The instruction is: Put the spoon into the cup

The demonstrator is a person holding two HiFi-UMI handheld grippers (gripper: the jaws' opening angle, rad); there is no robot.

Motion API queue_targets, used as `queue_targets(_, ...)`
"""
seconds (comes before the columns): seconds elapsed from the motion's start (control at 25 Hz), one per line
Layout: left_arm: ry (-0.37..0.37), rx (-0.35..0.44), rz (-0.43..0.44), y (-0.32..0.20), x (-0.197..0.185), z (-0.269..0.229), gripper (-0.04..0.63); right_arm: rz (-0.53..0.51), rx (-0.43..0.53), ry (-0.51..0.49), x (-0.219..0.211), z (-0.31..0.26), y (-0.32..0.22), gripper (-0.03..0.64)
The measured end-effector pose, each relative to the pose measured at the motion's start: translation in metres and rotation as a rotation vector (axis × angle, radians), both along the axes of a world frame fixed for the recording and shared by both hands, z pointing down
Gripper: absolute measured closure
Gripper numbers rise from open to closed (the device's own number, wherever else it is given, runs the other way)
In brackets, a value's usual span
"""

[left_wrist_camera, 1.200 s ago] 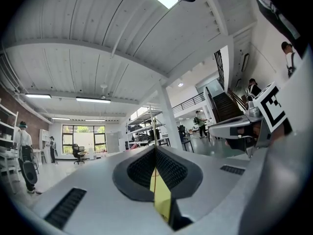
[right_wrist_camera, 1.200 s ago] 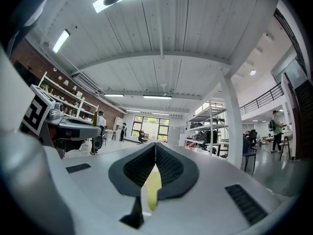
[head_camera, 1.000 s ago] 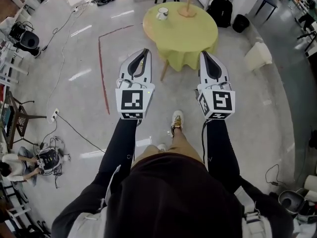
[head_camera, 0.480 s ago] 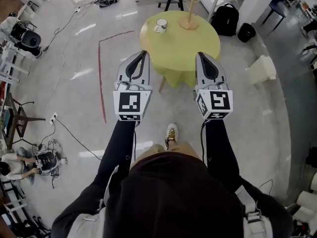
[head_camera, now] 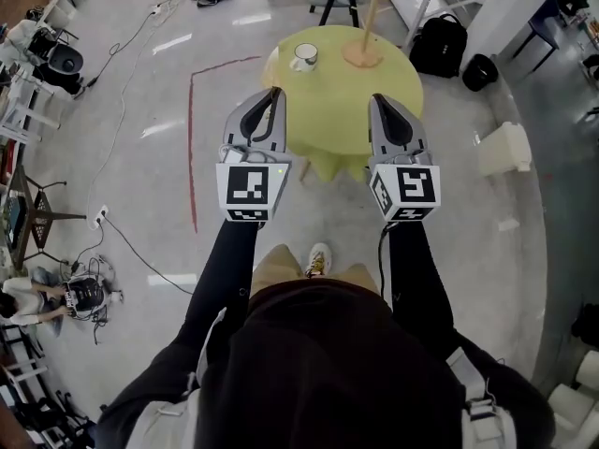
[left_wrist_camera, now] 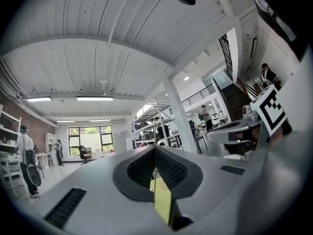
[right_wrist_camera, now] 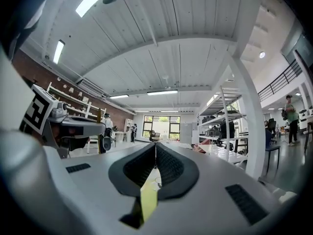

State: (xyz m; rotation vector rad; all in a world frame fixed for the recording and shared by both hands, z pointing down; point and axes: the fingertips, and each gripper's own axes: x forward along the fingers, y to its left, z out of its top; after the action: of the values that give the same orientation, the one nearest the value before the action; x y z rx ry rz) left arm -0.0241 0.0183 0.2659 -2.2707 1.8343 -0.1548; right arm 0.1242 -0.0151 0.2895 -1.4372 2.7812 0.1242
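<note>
1. Wide workshop floor, pale and glossy, with a red tape line [head_camera: 191, 148] on it, shelving along the walls, and cables at the edges; a black backpack [head_camera: 439, 43] sits beyond the round worktop [head_camera: 342, 101], which is draped in yellow-green cloth.
2. On the worktop's far side stand a white cup [head_camera: 304, 57] and, to its right, a wooden pole on a round base [head_camera: 361, 52]. The two are near each other but apart.
3. No view shows the spoon plainly. It is too small to find at this range, so I cannot tell where it lies or how its long axis runs.
4. Left claw [head_camera: 275, 94]: the left gripper view shows the jaws pressed together along a thin seam, with nothing between them. It is closed and empty.
5. Right claw [head_camera: 376, 100]: the right gripper view shows the same closed seam and nothing held.
6. Both claws point level toward the worktop, side by side. In the head view their tips overlap its near edge.
7. The cup lies ahead of the left claw, slightly to the right of that claw's line, and well to the left of the right claw's line. The left claw is therefore the nearer one.
8. My judgement is that no grasp has begun. The spoon must first be found on the worktop before either claw opens.
</note>
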Motion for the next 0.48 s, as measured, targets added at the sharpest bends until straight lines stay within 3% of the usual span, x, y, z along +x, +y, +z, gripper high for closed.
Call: queue_targets(0.48, -0.002, -0.030, -0.007, -0.050, -0.018, 0.014, 0.578, -0.008, -0.029, -0.001, -0.018, 0.014, -0.050, 0.589)
